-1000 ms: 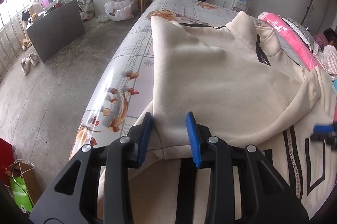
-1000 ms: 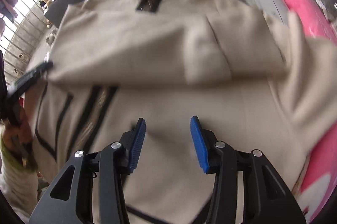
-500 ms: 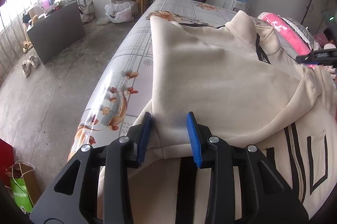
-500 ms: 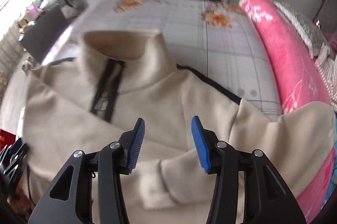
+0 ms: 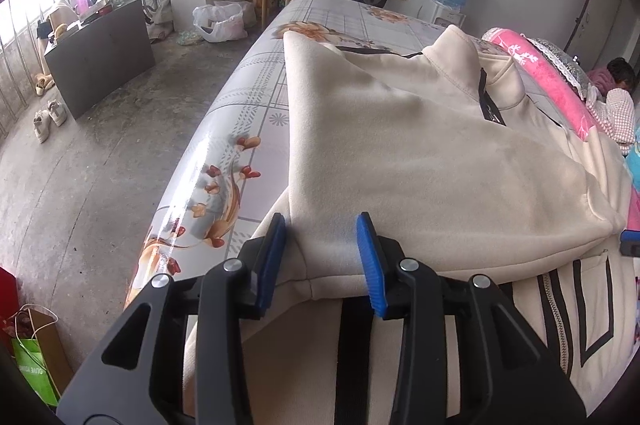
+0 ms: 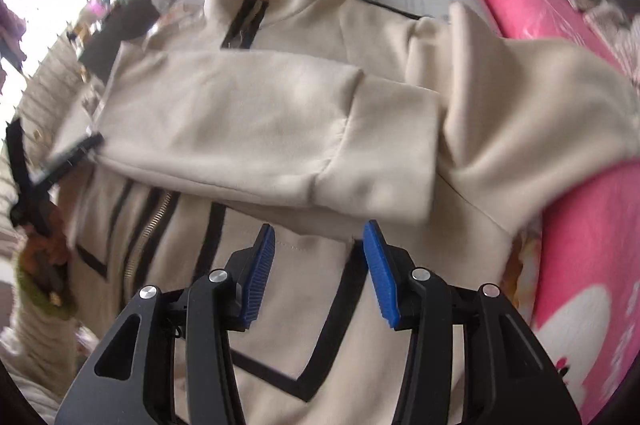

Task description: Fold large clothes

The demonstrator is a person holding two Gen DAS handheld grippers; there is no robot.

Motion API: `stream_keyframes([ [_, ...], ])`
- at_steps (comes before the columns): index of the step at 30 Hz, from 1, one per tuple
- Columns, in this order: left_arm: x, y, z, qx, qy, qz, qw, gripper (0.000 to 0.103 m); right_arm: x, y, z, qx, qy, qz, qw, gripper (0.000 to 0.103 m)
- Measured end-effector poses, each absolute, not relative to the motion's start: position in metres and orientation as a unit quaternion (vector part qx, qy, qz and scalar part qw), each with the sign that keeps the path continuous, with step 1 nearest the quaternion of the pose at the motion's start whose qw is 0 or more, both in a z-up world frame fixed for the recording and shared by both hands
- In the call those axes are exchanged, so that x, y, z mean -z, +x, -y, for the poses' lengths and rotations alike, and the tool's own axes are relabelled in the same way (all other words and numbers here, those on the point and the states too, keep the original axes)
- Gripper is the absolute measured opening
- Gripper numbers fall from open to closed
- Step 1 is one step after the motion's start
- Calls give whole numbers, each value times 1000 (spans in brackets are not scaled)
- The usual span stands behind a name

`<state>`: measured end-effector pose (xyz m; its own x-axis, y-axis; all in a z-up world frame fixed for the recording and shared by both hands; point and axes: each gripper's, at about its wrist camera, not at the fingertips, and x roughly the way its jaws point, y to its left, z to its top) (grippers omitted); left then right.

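The bed (image 5: 240,97), under a glossy floral cover, carries everything, and my cream jacket (image 6: 224,113) lies spread across it, collar toward the far end and hem toward me, its left side running along the bed's left edge and its right side against the pink quilt (image 6: 568,233) at the right edge. One sleeve (image 5: 420,185) is already folded across the chest, its cuff ending near the middle; the other sleeve (image 6: 540,93) is heaped toward the pink quilt, so I judge that is the step in hand. My left gripper (image 5: 322,257) hangs over the fold near the left edge, jaws spread around a ridge of cloth without visibly pressing it; I would keep it there to pin the layer down. My right gripper (image 6: 318,265) floats above the zipper front, jaws apart and empty. To do this well I should take the loose sleeve at its cuff, lift it clear, and lay it flat over the first without dragging.
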<state>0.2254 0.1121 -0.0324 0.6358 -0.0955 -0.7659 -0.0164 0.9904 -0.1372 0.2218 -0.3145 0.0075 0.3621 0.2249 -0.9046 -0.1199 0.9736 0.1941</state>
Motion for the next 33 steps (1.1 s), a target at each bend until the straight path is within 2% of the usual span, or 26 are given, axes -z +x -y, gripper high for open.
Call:
stream_keyframes([
  [3, 26, 220, -114, 27, -74, -421, 904, 35, -22, 226, 341, -73, 98, -523, 844, 53],
  [8, 18, 205, -109, 31, -50, -422, 905, 36, -3, 263, 365, -56, 157, -533, 830, 53],
  [15, 19, 187, -106, 21, 6, -441, 897, 36, 30, 300, 365, -28, 150, -561, 814, 53],
  [21, 29, 186, -112, 19, 5, -451, 892, 39, 27, 304, 355, -57, 138, -570, 808, 52],
  [25, 32, 188, -112, 22, -4, -444, 896, 42, 31, 305, 344, -37, 70, -575, 814, 40],
  [28, 34, 189, -110, 23, -3, -437, 899, 45, 36, 311, 343, -35, 73, -580, 811, 37],
  [30, 33, 189, -111, 23, -5, -433, 901, 45, 33, 314, 340, -28, 61, -581, 811, 24],
  [31, 33, 189, -112, 24, -9, -432, 902, 45, 31, 314, 340, -21, 51, -581, 812, 13],
  [33, 33, 187, -114, 29, -17, -428, 903, 45, 19, 313, 339, -23, 54, -574, 817, 7],
])
